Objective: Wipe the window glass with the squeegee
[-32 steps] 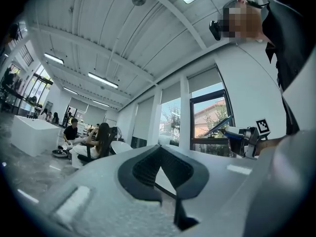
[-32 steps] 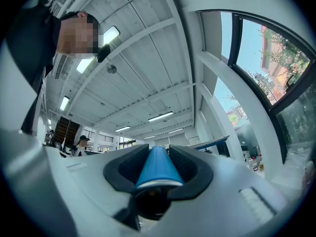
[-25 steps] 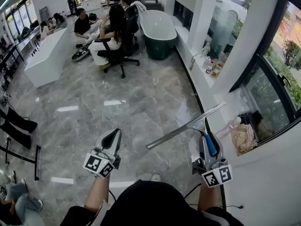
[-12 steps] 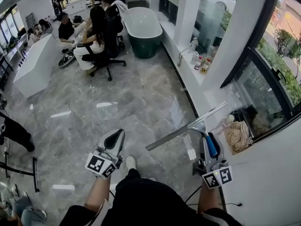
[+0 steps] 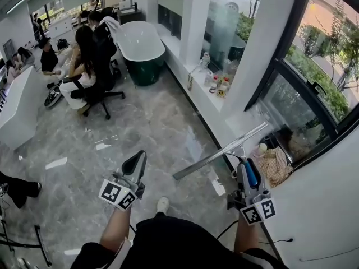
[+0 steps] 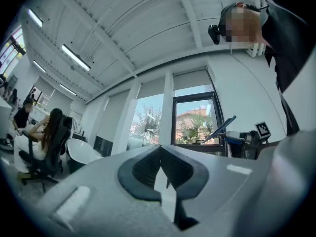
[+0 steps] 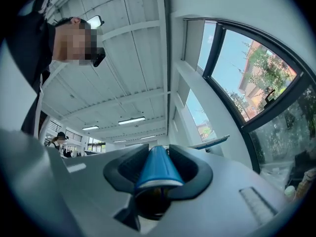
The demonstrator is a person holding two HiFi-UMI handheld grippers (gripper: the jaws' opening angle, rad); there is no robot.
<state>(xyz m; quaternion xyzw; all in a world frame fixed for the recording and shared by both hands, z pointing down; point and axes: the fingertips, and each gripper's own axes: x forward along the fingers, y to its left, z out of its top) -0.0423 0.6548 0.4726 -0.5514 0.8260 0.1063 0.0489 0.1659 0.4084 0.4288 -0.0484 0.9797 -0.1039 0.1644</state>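
A squeegee (image 5: 224,151) with a blue handle (image 5: 251,174) and a long metal blade is held up in front of me, blade slanting from lower left to upper right. My right gripper (image 5: 249,179) is shut on the blue handle (image 7: 156,168), and the blade tip (image 7: 210,142) pokes out beyond it. The window glass (image 5: 314,77) with dark frames rises at the right, a little beyond the blade. My left gripper (image 5: 134,167) is held at the lower left, shut with nothing in it (image 6: 160,169); it stays apart from the squeegee.
A white sill (image 5: 247,130) under the window carries a crumpled cloth (image 5: 273,164) and several bottles (image 5: 219,84) farther back. A white pillar (image 5: 263,55) divides the panes. A bathtub (image 5: 137,49), seated people on office chairs (image 5: 90,72) and a white counter (image 5: 17,105) stand on the grey marble floor.
My view has swung toward the window and closer to it; seated people and bathtub slid left. Both grippers and the squeegee keep nearly the same pose before me.
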